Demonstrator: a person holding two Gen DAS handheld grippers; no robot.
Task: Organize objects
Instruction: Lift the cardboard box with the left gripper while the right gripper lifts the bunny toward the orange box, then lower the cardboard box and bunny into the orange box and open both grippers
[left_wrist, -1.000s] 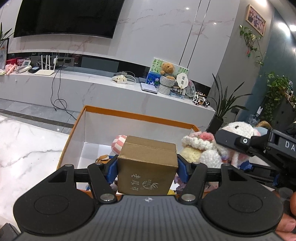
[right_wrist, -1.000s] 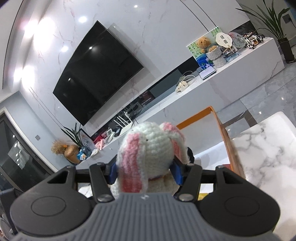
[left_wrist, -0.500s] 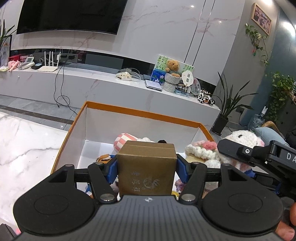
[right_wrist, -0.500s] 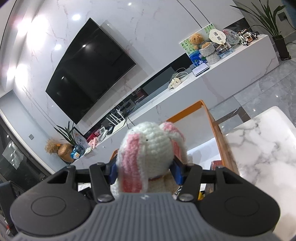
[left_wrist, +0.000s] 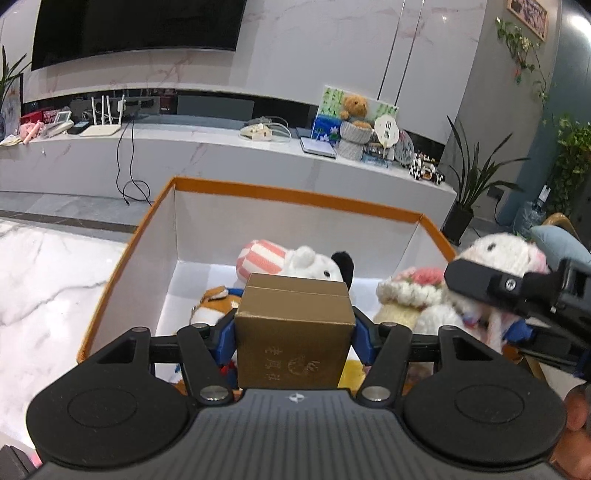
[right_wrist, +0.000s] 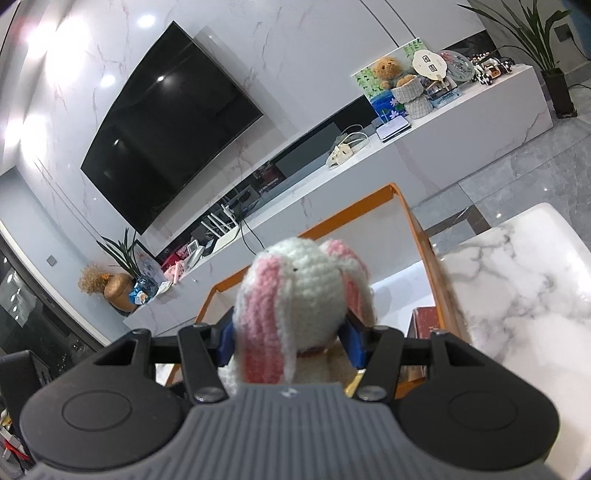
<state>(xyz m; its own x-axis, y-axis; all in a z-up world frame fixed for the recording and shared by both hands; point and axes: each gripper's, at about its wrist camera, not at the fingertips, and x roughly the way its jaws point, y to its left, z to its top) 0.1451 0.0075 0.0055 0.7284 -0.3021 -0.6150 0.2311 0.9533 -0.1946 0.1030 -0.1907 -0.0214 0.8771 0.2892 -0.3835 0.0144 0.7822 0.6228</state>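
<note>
A gold cardboard box (left_wrist: 293, 332) with embossed characters sits between the blue pads of my left gripper (left_wrist: 294, 338). The jaws are closing and the pads press its sides. It hangs over the near part of an orange-rimmed white carton (left_wrist: 295, 195) that holds several plush toys. My right gripper (right_wrist: 290, 339) is shut on a crocheted white bunny (right_wrist: 299, 291) with pink ears, above the carton's right side (right_wrist: 417, 229). In the left wrist view that bunny (left_wrist: 495, 251) and the right gripper (left_wrist: 517, 291) show at the right edge.
Inside the carton lie a pink-striped plush (left_wrist: 266, 258), a white plush with a black ear (left_wrist: 321, 266), a crocheted cupcake (left_wrist: 410, 291) and an orange-white toy (left_wrist: 212, 306). The carton stands on a white marble table (right_wrist: 524, 280). Behind is a long TV bench (left_wrist: 221, 147).
My left gripper has sunk and tipped down with the gold box, so more of the carton's inside shows. The right gripper with the bunny has shifted slightly over the carton.
</note>
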